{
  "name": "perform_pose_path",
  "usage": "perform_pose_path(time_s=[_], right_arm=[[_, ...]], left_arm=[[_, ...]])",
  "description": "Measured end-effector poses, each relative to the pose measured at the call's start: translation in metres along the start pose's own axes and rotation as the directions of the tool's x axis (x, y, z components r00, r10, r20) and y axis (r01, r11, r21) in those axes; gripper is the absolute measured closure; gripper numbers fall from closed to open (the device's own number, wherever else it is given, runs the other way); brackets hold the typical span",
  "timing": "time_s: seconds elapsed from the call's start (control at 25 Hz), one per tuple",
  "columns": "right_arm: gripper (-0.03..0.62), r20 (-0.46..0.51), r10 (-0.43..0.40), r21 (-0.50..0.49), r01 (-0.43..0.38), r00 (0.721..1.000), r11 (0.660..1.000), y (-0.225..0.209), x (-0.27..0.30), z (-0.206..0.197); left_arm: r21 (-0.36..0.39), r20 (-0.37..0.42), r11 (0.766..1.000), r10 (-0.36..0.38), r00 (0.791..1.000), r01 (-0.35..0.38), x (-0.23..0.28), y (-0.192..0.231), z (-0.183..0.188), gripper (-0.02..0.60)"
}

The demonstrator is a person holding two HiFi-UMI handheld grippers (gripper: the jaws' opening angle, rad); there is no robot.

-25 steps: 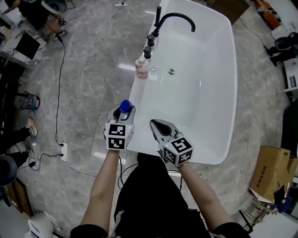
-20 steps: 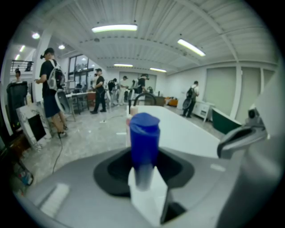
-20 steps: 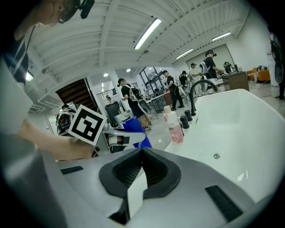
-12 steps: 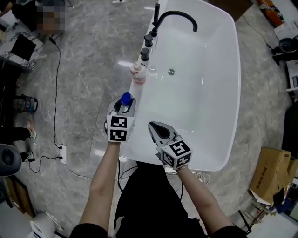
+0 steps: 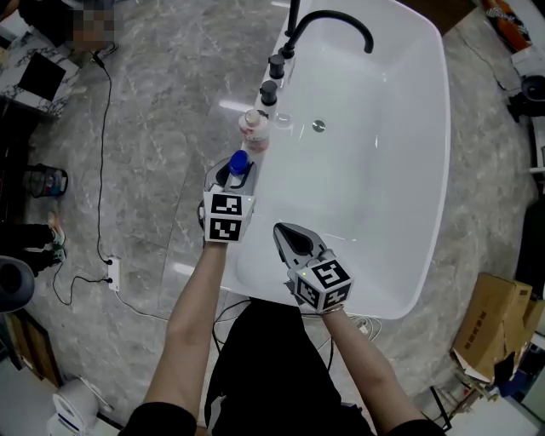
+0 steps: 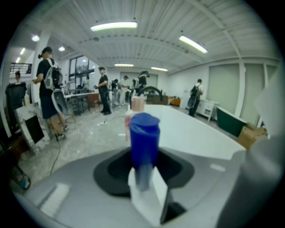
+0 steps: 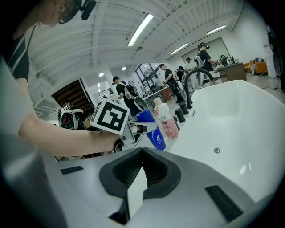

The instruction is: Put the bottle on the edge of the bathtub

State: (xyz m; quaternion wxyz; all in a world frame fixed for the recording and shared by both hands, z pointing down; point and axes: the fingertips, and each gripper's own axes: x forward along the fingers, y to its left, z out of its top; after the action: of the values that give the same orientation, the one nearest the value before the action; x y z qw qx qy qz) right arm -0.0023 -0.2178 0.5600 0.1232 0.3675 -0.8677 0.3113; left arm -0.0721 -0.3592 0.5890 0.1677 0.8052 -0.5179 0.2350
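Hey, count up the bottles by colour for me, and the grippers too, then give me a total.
Blue bottle: 1
Pink bottle: 1
Grippers: 2, the left gripper and the right gripper
Total: 4

The white bathtub (image 5: 366, 196) is smooth and glossy, with a curved tap (image 5: 336, 19) of matt black metal at 12 o'clock. The grey marble-veined floor (image 5: 162, 102) is polished and reflective. The blue plastic bottle (image 5: 238, 163) looks smooth, the pink plastic bottle (image 5: 254, 132) translucent. At 4 o'clock a brown cardboard box (image 5: 494, 319) is dull, and the right hand-held gripper (image 5: 281, 228) has a matt grey plastic shell
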Motion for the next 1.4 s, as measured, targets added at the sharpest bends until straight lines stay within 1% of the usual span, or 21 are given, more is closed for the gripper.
perform_pose_path(time_s=[0.32,0.56,0.76,1.0,1.2,1.4], right_arm=[[0.591,-0.008,-0.004,0.009,0.005,1.000,1.000,-0.004,0.001,-0.006],[0.591,-0.017,-0.006,0.014,0.006,1.000,1.000,-0.008,-0.003,-0.011],[0.592,-0.032,-0.010,0.018,0.011,0.999,1.000,-0.009,-0.004,-0.016],[0.591,-0.032,-0.008,0.020,0.008,0.999,1.000,-0.008,-0.002,-0.016],[0.591,-0.031,-0.004,0.016,0.005,1.000,1.000,-0.005,-0.003,-0.015],[0.591,-0.027,-0.006,0.017,0.006,1.000,1.000,-0.007,-0.005,-0.014]], left_arm=[[0.021,0.005,1.000,0.012,1.000,-0.012,0.015,0.003,0.001,0.425],[0.035,-0.006,0.999,0.007,1.000,-0.007,0.025,0.008,-0.004,0.425],[0.045,0.007,0.999,-0.005,1.000,0.004,0.028,0.008,-0.006,0.425],[0.039,0.011,0.999,0.008,1.000,-0.009,0.030,0.009,-0.004,0.422],[0.027,-0.005,1.000,0.009,1.000,-0.009,0.028,0.009,-0.007,0.417],[0.001,-0.040,1.000,0.016,0.999,-0.016,0.027,0.009,-0.019,0.363]])
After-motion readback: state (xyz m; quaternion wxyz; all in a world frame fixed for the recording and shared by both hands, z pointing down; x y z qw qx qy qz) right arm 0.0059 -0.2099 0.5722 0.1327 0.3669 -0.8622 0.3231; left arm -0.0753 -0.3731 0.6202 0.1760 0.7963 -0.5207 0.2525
